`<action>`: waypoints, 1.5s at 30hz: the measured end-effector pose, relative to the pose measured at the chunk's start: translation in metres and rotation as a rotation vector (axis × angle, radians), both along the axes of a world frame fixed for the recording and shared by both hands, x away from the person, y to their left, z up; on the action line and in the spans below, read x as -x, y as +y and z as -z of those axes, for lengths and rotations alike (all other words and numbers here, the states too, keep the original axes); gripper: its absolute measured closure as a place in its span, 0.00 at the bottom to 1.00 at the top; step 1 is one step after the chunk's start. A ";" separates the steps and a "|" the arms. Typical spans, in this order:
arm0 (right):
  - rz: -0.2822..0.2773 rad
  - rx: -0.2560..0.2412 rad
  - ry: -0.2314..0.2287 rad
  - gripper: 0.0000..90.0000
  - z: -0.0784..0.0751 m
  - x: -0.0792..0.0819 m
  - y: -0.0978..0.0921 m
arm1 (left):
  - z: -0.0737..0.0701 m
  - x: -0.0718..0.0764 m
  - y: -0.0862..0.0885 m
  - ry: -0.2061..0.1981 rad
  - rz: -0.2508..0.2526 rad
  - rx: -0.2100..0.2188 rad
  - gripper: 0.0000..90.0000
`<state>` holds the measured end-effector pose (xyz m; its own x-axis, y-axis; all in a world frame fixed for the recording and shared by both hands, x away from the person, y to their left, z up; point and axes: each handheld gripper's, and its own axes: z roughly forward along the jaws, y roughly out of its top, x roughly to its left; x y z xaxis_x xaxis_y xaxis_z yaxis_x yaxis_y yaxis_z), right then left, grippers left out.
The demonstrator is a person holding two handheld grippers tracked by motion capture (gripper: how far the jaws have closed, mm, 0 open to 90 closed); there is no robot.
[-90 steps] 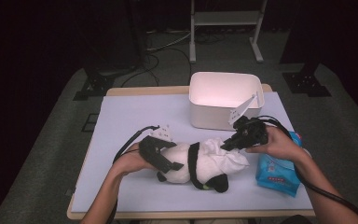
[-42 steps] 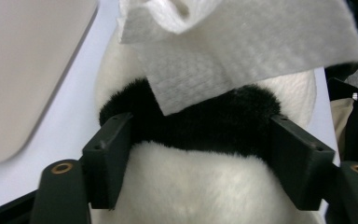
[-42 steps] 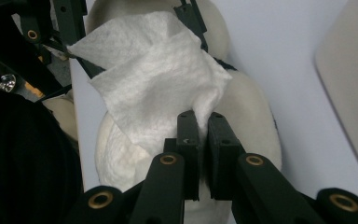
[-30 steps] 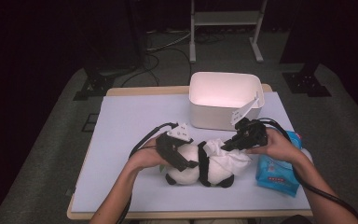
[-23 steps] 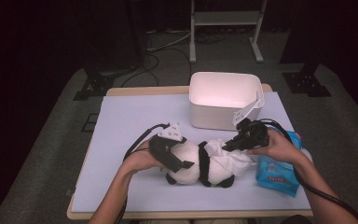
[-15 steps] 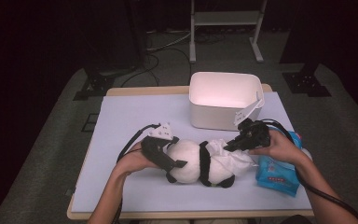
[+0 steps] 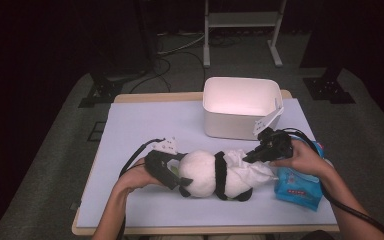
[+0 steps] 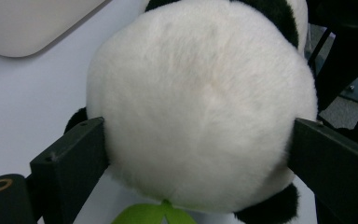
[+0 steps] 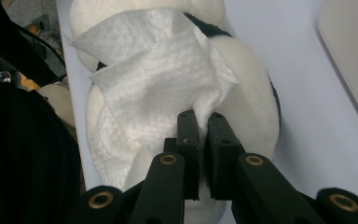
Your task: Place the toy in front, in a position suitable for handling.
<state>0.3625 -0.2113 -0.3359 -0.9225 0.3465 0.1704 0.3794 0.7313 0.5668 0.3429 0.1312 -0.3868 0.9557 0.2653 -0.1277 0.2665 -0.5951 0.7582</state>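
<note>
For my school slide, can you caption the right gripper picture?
The right gripper pinches a white wipe lying on a toy panda.

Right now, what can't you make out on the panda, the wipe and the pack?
- Panda face: turned away in the left gripper view; left gripper covers it in the high view.
- Wipe edge between the right gripper jaws: hidden by them.
- Blue wipes pack print: too small in the high view, partly under the right hand.
- White bin label: too small to read.
</note>
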 end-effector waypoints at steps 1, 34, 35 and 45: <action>0.002 -0.003 -0.003 0.94 -0.001 0.000 0.001 | 0.000 0.000 -0.001 0.004 0.003 0.011 0.09; -0.052 0.050 -0.038 0.94 -0.014 -0.005 0.039 | -0.001 0.004 -0.007 -0.018 -0.001 0.032 0.09; -0.024 0.037 -0.031 0.94 -0.013 -0.004 0.024 | -0.002 0.004 -0.007 -0.020 -0.002 0.030 0.09; 0.083 0.020 0.000 0.94 0.000 -0.004 -0.022 | -0.002 0.004 -0.007 -0.020 -0.002 0.027 0.09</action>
